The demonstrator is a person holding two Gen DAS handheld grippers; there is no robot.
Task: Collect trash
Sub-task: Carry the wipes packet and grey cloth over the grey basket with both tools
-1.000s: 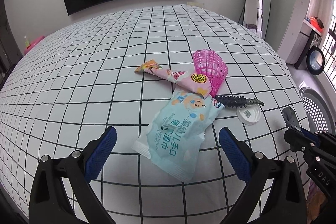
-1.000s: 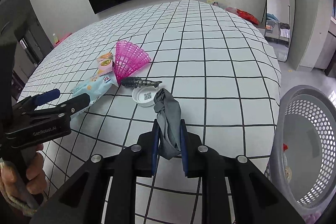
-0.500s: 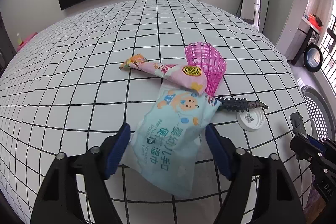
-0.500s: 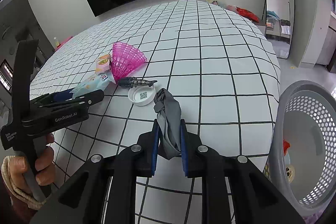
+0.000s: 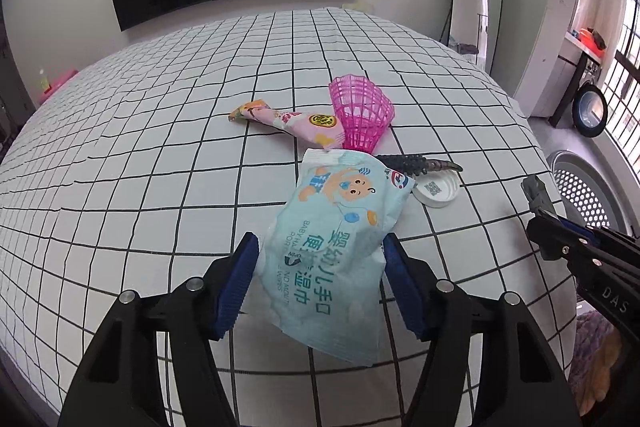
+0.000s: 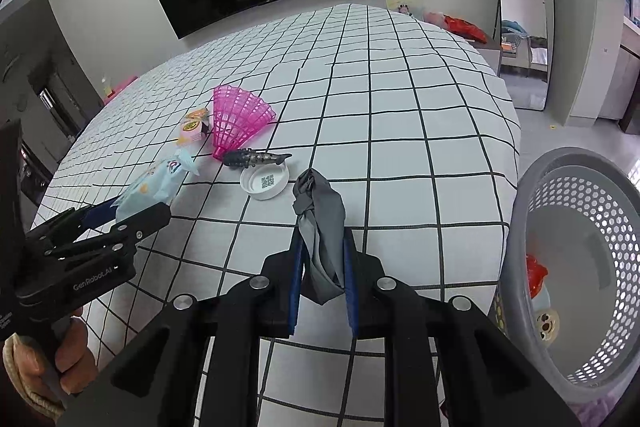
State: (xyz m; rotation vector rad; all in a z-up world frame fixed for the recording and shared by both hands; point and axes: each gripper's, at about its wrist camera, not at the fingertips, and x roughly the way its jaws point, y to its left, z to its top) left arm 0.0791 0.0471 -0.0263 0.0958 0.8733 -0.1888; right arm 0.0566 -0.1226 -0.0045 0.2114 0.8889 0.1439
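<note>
Left gripper [image 5: 320,269] — jaws clenched on the near end of the light-blue wet-wipes pack [image 5: 340,247], blue pads pressing both edges. The pack lies on the checked bed [image 5: 160,147], far end pointing to 12 o'clock. At 12 o'clock of the pack: pink snack wrapper [image 5: 296,121] and pink mesh basket [image 5: 362,115], touching each other. At its 2 o'clock: dark clip [image 5: 420,163] and white cap [image 5: 436,191], just beside the pack.

Right gripper [image 6: 322,269] — jaws clamped tight on a grey crumpled wrapper [image 6: 320,223], held above the bed. Grey perforated bin [image 6: 580,267] at 3 o'clock beside the bed, some trash inside.
</note>
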